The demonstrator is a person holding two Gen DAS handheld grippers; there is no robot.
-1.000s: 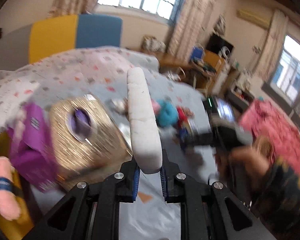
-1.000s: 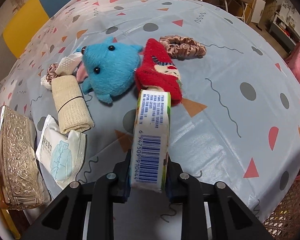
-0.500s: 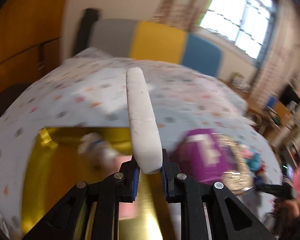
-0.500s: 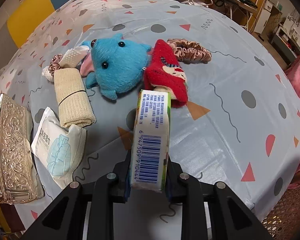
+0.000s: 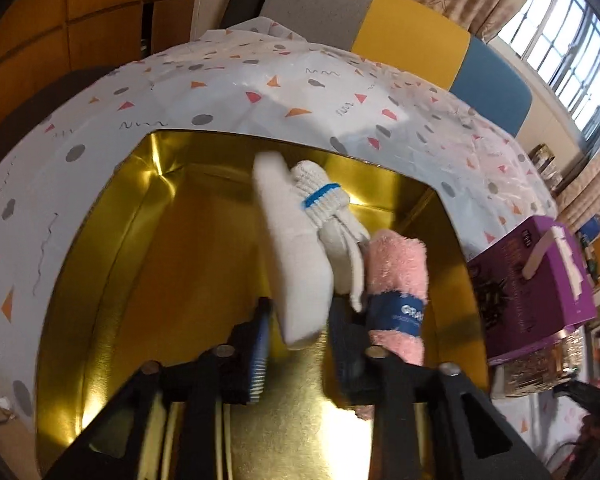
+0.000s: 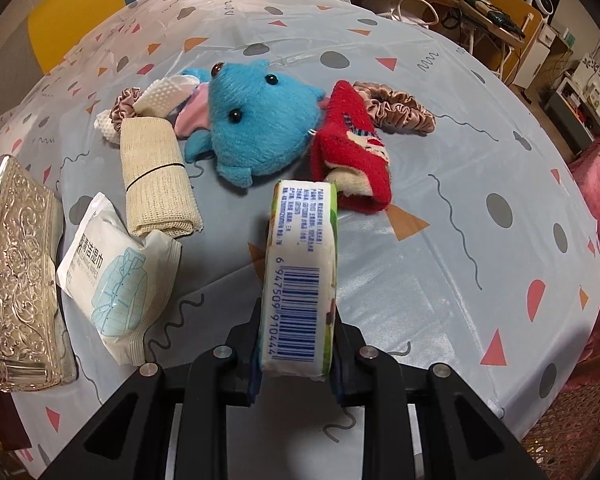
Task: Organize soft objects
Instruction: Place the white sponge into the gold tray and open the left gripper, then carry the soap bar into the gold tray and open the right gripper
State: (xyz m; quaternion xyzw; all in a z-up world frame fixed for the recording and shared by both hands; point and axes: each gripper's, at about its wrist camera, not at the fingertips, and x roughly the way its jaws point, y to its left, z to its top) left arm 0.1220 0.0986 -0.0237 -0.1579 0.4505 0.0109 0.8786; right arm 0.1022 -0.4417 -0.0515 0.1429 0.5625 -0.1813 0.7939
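Note:
My left gripper [image 5: 300, 320] hangs over an open gold-lined box [image 5: 140, 280], and its jaws are opening. A long white soft pad [image 5: 296, 248] leans tilted between them, with a gap at the left pad. In the box lie a white glove with a blue stripe [image 5: 324, 200] and a rolled pink towel [image 5: 396, 272]. My right gripper [image 6: 296, 312] is shut on a tissue pack with a barcode [image 6: 300, 280], held above the tablecloth. Beyond it lie a blue plush [image 6: 264, 132], a red sock [image 6: 352, 152], a satin scrunchie [image 6: 400, 112] and a beige cloth roll [image 6: 156, 176].
A wet-wipes pack [image 6: 116, 276] and an ornate silver box [image 6: 12, 272] sit at the left of the table. A purple box [image 5: 540, 280] stands right of the gold box. A second scrunchie [image 6: 124, 106] and a white mesh piece [image 6: 164, 92] lie behind the beige roll.
My left gripper swung away from the table's clutter to above the gold box, tipped downward, and its jaws parted around the white pad. My right gripper stayed shut on the tissue pack, nearly still.

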